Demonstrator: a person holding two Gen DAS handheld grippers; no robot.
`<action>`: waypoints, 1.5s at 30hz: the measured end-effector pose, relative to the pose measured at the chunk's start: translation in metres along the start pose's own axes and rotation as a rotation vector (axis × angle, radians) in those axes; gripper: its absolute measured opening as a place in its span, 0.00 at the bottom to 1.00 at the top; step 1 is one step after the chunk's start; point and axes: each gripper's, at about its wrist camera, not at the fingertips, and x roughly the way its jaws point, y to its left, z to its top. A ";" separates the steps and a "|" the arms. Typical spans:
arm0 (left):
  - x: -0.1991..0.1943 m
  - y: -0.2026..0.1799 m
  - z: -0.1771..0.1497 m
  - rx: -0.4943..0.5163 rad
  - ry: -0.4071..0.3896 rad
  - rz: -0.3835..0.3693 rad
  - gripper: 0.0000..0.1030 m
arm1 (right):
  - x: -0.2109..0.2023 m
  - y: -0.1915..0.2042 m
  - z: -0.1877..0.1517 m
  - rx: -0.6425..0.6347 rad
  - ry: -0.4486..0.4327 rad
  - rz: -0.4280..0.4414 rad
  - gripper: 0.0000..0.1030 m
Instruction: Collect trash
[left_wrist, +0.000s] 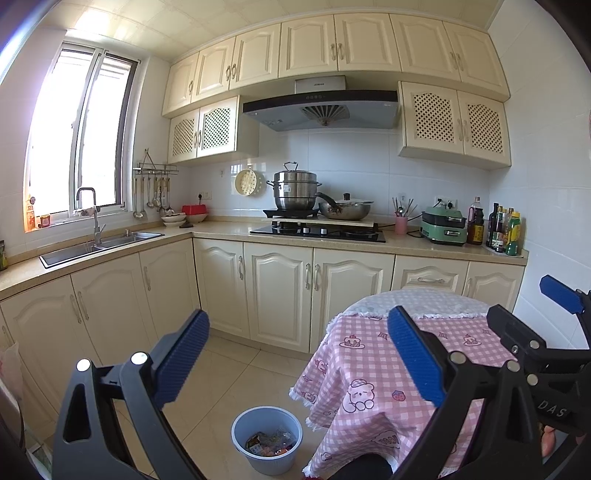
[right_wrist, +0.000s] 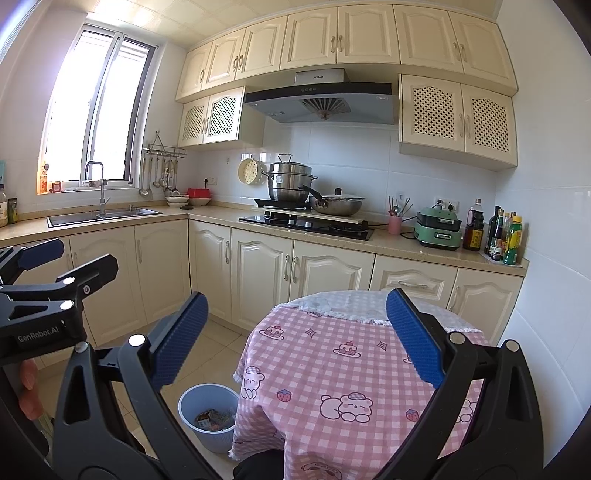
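Note:
A blue-grey waste bin (left_wrist: 266, 439) stands on the tiled floor left of the round table; it holds several crumpled wrappers (left_wrist: 271, 442). The bin also shows in the right wrist view (right_wrist: 209, 415), partly hidden by the tablecloth. The table wears a pink checked cloth (right_wrist: 332, 373) with cartoon prints; no trash shows on it. My left gripper (left_wrist: 297, 354) is open and empty, held above the floor and bin. My right gripper (right_wrist: 297, 338) is open and empty above the table's near half. Each gripper shows at the edge of the other's view.
Cream base cabinets (left_wrist: 280, 295) run along the back and left. The counter carries a sink (left_wrist: 99, 245), a gas hob with pots (left_wrist: 317, 229), a green appliance (left_wrist: 443, 225) and bottles (left_wrist: 504, 230). Tiled floor lies between table and cabinets.

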 end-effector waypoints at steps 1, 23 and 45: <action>0.001 -0.001 0.001 0.000 0.001 0.001 0.92 | 0.001 0.000 0.000 0.000 0.001 0.001 0.93; 0.006 -0.007 -0.003 -0.005 0.021 0.008 0.92 | 0.003 -0.004 -0.007 0.000 0.017 0.003 0.93; 0.023 -0.006 -0.014 -0.003 0.068 0.023 0.92 | 0.020 -0.010 -0.018 -0.002 0.062 0.002 0.93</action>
